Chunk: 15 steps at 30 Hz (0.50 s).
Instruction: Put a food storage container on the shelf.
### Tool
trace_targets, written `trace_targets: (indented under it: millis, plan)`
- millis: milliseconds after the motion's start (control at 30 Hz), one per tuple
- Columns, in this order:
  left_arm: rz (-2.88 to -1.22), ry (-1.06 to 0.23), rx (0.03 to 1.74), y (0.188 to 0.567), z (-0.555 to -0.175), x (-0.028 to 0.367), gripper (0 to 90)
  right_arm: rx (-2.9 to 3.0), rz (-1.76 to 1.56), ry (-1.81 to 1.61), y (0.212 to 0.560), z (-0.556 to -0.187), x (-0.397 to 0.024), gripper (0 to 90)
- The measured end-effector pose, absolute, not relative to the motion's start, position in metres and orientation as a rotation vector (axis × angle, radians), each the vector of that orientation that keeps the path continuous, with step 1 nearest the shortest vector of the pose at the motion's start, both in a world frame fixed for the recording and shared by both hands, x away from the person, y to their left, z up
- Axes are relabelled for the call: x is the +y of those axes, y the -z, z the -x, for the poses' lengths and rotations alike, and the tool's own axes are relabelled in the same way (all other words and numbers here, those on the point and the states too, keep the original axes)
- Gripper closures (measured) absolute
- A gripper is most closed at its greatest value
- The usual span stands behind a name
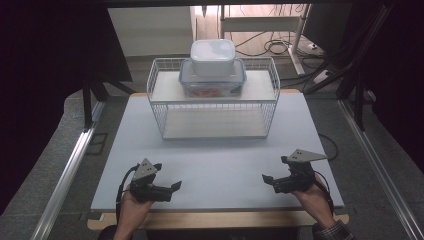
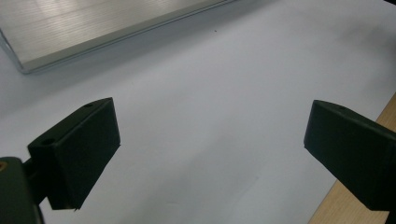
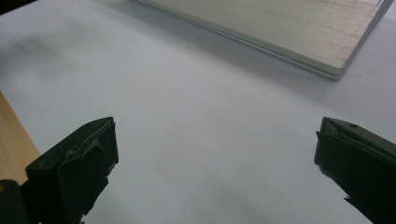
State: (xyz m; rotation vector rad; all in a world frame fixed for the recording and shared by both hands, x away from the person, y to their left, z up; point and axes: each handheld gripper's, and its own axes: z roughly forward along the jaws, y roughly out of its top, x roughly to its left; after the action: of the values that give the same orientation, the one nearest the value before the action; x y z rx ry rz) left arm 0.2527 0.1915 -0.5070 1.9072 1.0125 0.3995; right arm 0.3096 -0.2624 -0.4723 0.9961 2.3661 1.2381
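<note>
A white wire rack (image 1: 214,97) stands at the back middle of the pale tabletop (image 1: 215,160). On its upper shelf rests a clear blue-rimmed food box (image 1: 212,82) with a smaller white-lidded box (image 1: 213,57) stacked on top. My left gripper (image 1: 174,186) lies low at the front left, held by a hand, jaws wide apart with nothing between them; the left gripper view shows the same gripper (image 2: 210,149) over bare table. My right gripper (image 1: 266,179) sits at the front right, also open and empty, and appears as the gripper (image 3: 215,172) in the right gripper view.
The rack's lower shelf board (image 2: 93,28) (image 3: 289,32) lies ahead of both grippers. A wooden table edge (image 1: 220,219) runs along the front. Metal rails (image 1: 65,175) flank the table, and cables (image 1: 272,45) trail on the floor behind.
</note>
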Motion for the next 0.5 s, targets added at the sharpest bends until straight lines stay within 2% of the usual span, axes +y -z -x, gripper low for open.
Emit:
trace_targets:
  millis: [500]
  plan:
    - [-1.951, -0.419, 1.066, 0.5172, -0.2460, 0.1989, 2.8, 2.371, -1.018, -1.186, 0.4830, -0.3014, -0.2719, 0.0]
